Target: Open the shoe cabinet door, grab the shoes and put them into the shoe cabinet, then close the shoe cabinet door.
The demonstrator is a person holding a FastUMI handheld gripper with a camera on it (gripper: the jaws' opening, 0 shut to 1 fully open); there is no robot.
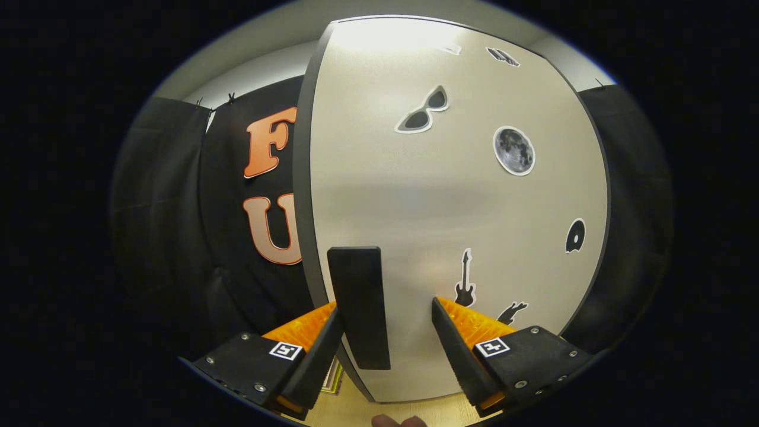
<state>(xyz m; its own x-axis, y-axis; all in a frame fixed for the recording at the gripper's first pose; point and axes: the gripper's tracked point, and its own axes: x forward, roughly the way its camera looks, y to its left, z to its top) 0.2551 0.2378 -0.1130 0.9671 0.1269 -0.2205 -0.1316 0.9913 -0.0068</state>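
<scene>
The shoe cabinet's pale grey door [450, 196] stands right in front of me, decorated with stickers of sunglasses, a moon, a guitar and a record. A black bar handle [359, 305] runs upright near the door's left edge. My gripper [385, 311] is open, its fingers on either side of the handle. The left finger is close against the handle; the right finger stands apart from it, with door surface showing in the gap.
The dark left edge of the door [302, 196] borders the black booth cloth [178, 207]. A strip of light wooden floor [415, 412] lies below the door, with a fingertip of a person [394, 421] at its near edge.
</scene>
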